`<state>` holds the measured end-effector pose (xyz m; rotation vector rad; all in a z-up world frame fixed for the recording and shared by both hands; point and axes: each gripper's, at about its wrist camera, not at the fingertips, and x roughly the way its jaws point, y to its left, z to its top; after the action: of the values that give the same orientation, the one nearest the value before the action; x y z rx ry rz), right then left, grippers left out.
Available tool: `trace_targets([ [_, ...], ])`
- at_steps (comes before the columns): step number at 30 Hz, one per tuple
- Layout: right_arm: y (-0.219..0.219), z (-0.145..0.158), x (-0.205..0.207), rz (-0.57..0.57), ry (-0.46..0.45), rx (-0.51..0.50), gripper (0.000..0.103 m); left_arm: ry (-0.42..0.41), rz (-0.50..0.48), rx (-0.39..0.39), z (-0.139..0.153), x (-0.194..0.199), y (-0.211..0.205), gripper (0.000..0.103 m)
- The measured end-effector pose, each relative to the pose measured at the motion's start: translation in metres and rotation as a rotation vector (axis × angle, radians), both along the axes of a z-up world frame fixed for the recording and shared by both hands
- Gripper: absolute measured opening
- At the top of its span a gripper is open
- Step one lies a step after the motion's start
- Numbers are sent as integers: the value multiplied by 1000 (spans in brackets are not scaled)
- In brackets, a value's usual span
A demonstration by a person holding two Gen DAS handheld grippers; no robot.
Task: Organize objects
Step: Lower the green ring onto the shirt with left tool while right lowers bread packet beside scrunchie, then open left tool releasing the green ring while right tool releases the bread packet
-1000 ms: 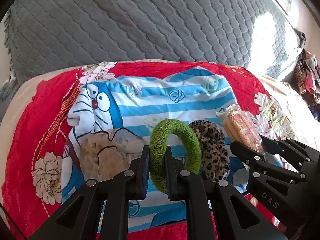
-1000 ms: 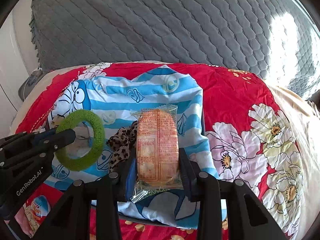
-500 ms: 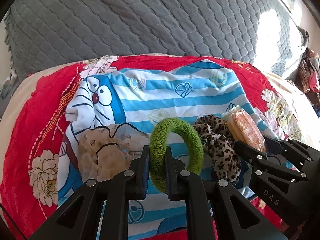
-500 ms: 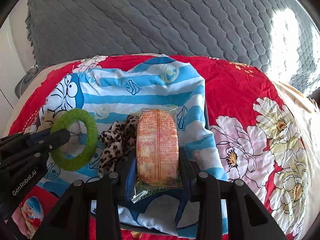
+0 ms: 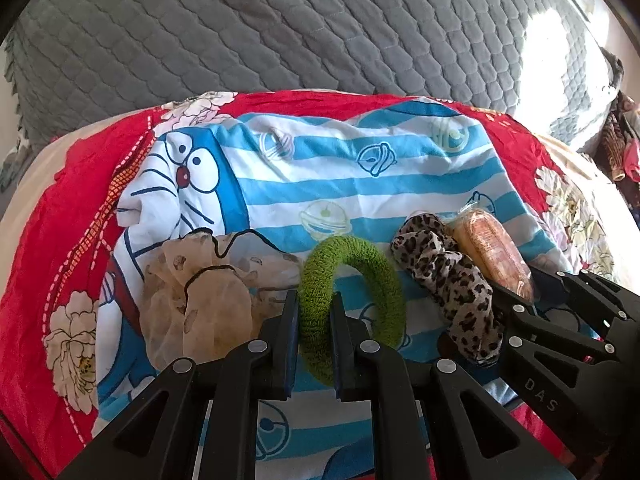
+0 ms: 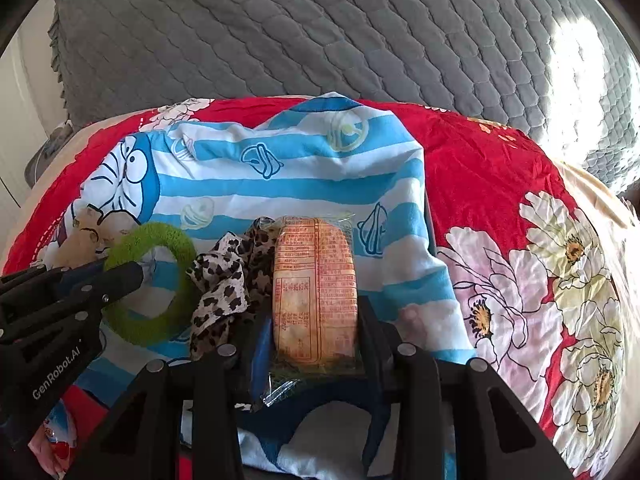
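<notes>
My left gripper (image 5: 314, 304) is shut on a fuzzy green hair ring (image 5: 356, 264), held upright just above a blue-striped cartoon cloth (image 5: 340, 168). In the right wrist view that green ring (image 6: 160, 240) shows at the left, pinched by the left gripper (image 6: 120, 270). My right gripper (image 6: 316, 312) is shut on an orange wrapped snack packet (image 6: 314, 280), low over the same cloth (image 6: 280, 160). A leopard-print scrunchie (image 5: 448, 272) lies between the two held items, and a sheer beige scrunchie (image 5: 200, 292) lies left of the green ring.
A red floral bedspread (image 6: 500, 184) lies under the cartoon cloth, with a grey quilted blanket (image 5: 280, 32) behind it. A small red-and-white packet (image 6: 56, 436) sits at the lower left of the right wrist view. Clothes (image 5: 618, 148) are heaped at the far right.
Both grippers have sunk toward the cartoon cloth with their items still held. The leopard scrunchie and beige scrunchie now look nearer and larger.
</notes>
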<state>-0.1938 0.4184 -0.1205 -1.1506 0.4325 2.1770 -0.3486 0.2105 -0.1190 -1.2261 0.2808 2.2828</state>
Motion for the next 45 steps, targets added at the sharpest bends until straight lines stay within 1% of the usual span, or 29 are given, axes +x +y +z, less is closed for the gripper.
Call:
trace_targets([
  [4,0,-3,-1,-2,-4,5,39,0,0,-2,-2,0,1,13],
  [6,0,-3,-2,1,-6,6,39,12,-4,-16,-2,1,2,14],
  [21,-2,-3,-2,-5,-12,0,40,0,7,-26,-2,2,-2,16],
  [23,-3,-2,-1,-7,-10,1,40,10,5,-34,-1,3,-3,16],
  [27,-4,0,-2,-3,-13,8,40,4,8,-35,1,4,-7,18],
  [28,-5,1,-2,-2,-16,11,40,4,9,-34,2,4,-8,23],
  [29,-6,1,-1,-3,-16,12,40,0,6,-31,2,4,-9,34],
  [31,-6,2,-1,-4,-16,10,40,-3,9,-16,4,4,-11,47],
  [36,-8,5,1,0,-18,12,40,-2,15,-11,9,4,-14,49],
  [40,-8,7,1,-5,-15,8,40,-1,17,0,13,5,-17,55],
  [45,-6,11,6,-25,-1,-10,40,2,24,1,15,5,-20,55],
])
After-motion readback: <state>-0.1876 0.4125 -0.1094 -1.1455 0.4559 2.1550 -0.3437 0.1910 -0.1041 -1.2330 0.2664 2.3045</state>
